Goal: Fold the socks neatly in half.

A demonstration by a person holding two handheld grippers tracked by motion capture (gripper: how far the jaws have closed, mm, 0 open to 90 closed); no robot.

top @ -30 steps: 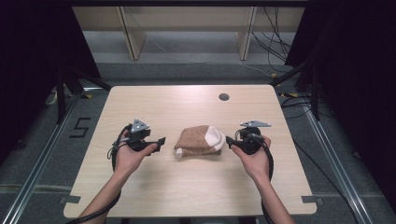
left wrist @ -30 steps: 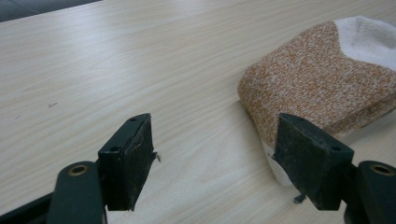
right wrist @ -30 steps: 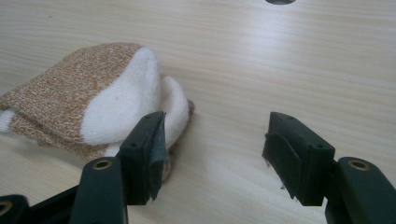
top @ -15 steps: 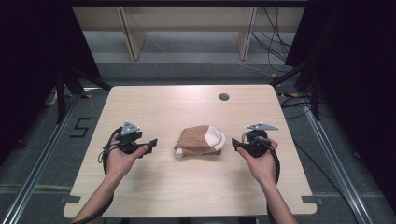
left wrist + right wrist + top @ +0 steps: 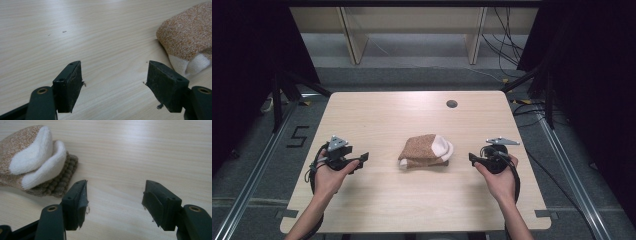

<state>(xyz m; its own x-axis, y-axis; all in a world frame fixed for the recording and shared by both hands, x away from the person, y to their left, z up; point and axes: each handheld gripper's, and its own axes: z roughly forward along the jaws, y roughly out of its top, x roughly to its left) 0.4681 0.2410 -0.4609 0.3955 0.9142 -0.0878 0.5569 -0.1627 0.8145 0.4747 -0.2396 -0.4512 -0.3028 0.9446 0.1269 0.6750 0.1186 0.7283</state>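
Both claws, left (image 5: 362, 159) and right (image 5: 472, 158), sit spread and empty beside the folded socks (image 5: 426, 151); looks finished to me.

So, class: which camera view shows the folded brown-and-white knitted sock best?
The high view: the whole folded brown-and-white knitted sock lies uncropped at mid-table between both grippers. The right gripper view shows its white parts and ribbed cuff close, cropped left. The left gripper view catches only a corner.

Folded brown-and-white socks (image 5: 426, 152) mid-table (image 5: 377, 115).
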